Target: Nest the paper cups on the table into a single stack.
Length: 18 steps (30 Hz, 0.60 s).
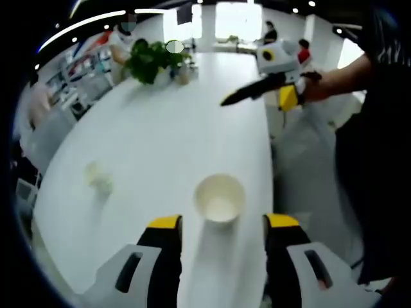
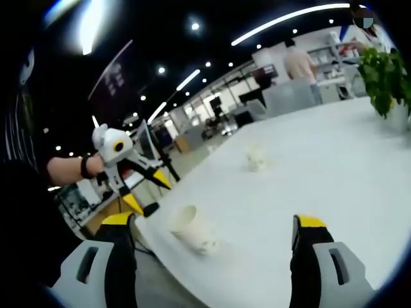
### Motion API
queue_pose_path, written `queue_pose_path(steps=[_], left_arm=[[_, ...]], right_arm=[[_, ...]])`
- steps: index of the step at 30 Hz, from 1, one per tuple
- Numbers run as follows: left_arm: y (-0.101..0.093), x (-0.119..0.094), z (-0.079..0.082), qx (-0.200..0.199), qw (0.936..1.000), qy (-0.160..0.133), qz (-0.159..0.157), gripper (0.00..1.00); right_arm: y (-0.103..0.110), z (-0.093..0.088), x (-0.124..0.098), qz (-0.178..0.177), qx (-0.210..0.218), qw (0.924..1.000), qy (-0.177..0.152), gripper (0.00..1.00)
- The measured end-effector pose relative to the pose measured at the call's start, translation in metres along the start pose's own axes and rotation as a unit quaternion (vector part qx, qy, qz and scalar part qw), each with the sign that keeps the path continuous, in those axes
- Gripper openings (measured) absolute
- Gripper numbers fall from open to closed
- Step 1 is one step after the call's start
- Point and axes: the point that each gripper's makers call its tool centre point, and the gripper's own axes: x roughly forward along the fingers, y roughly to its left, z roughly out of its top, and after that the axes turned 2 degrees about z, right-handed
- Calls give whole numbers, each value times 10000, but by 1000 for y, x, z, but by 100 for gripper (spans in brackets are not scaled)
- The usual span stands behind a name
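White paper cup [image 1: 219,199] standing mouth-up near the desk [image 1: 167,135] edge, lying just ahead of the left claw [image 1: 221,226] and framed between its wide-spread jaws, not yet touched. Second cup [image 1: 97,176] sitting well apart to the side, blurred. Right claw [image 2: 215,224] also gaping wide, holding nothing, looking at the near cup [image 2: 191,230] from the side. Probably reaching for the near cup: advancing level until the jaws are flanking the wall below the rim, closing gently to avoid crushing, lifting straight, keeping clear of the plant [image 1: 153,59] far off
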Motion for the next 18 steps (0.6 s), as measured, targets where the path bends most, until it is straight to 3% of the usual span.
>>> queue_pose_path(steps=[9,15,18], left_arm=[[15,-9,-5,-278,9985,-308,368,60],[28,-19,-7,-625,9944,-590,608,67],[38,-27,-4,-868,9895,-837,798,69]], right_arm=[[2,1,3,19,-48,10000,55,100],[4,2,6,44,-57,9999,85,100],[6,2,8,71,-83,9999,103,100]])
